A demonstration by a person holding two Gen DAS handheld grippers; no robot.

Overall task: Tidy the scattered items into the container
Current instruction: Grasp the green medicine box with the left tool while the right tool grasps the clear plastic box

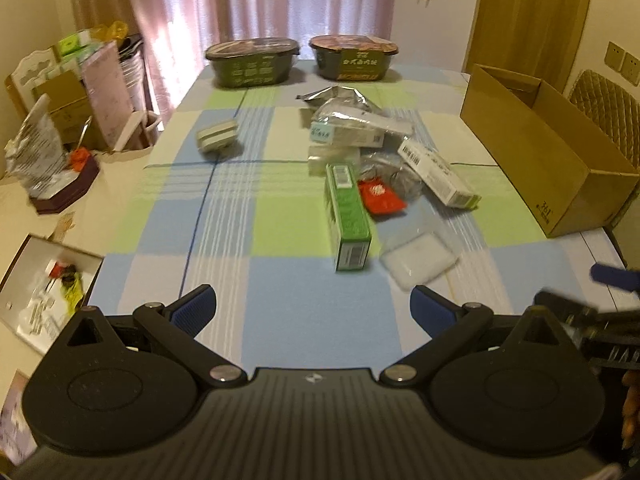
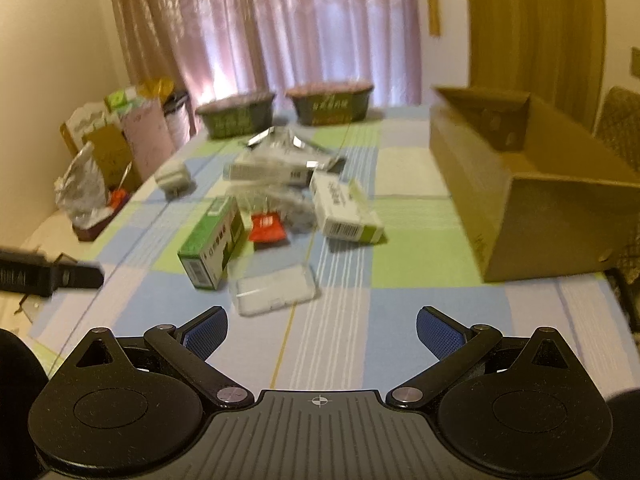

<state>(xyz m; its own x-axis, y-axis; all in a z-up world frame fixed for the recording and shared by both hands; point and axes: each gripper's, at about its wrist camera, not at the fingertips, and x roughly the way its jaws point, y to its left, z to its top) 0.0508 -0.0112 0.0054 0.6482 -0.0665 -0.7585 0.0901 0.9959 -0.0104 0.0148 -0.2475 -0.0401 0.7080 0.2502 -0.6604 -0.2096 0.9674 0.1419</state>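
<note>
Both the left gripper [image 1: 313, 312] and the right gripper [image 2: 322, 334] are spread wide and hold nothing. The green box [image 2: 212, 242] lies in the pile mid-table, left of the cardboard box [image 2: 560, 216]. Best to squeeze its long sides gently, then lift it straight up.

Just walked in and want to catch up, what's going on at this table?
A person holds two grippers over a checked table, tidying up. The left gripper and right gripper are both open and empty. A green box, red packet, clear case and other packages lie scattered. Nothing shows inside the cardboard box.
</note>
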